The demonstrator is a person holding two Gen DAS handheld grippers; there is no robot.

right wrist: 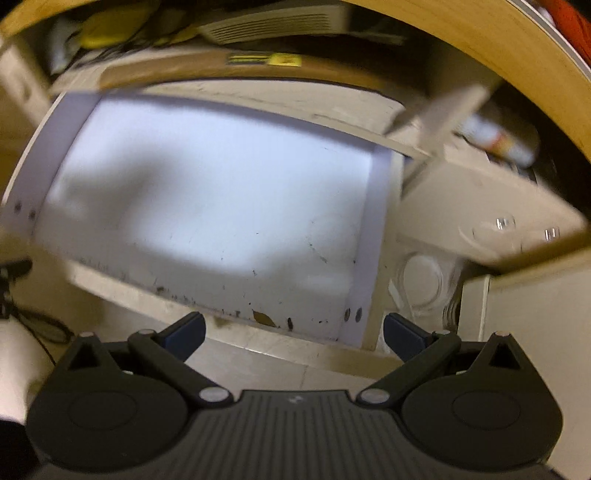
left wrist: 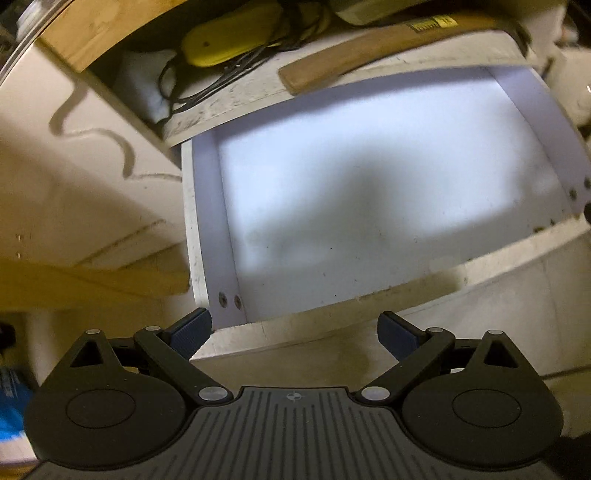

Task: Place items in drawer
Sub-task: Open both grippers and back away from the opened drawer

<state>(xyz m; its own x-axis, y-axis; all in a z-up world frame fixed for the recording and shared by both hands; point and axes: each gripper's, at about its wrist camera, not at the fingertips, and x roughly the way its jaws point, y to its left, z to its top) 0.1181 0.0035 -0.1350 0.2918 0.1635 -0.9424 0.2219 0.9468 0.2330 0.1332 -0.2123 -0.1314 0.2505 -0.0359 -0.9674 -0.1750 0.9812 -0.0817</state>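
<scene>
A white drawer [left wrist: 369,184] stands pulled out below me, with nothing lying in it; it also shows in the right wrist view [right wrist: 207,206], blurred. My left gripper [left wrist: 293,332] is open and empty, just above the drawer's front edge. My right gripper [right wrist: 293,332] is open and empty, over the drawer's front right corner. On the shelf behind the drawer lies a wooden-handled tool [left wrist: 369,48], also in the right wrist view [right wrist: 221,66], beside a yellow device [left wrist: 229,40] with black cables.
A wooden tabletop edge [left wrist: 99,26] overhangs the shelf. A white cabinet side [left wrist: 74,177] stands left of the drawer. Right of the drawer, a second white drawer [right wrist: 491,206] holds clear plastic pieces [right wrist: 421,280]. Black cables [right wrist: 33,317] hang at far left.
</scene>
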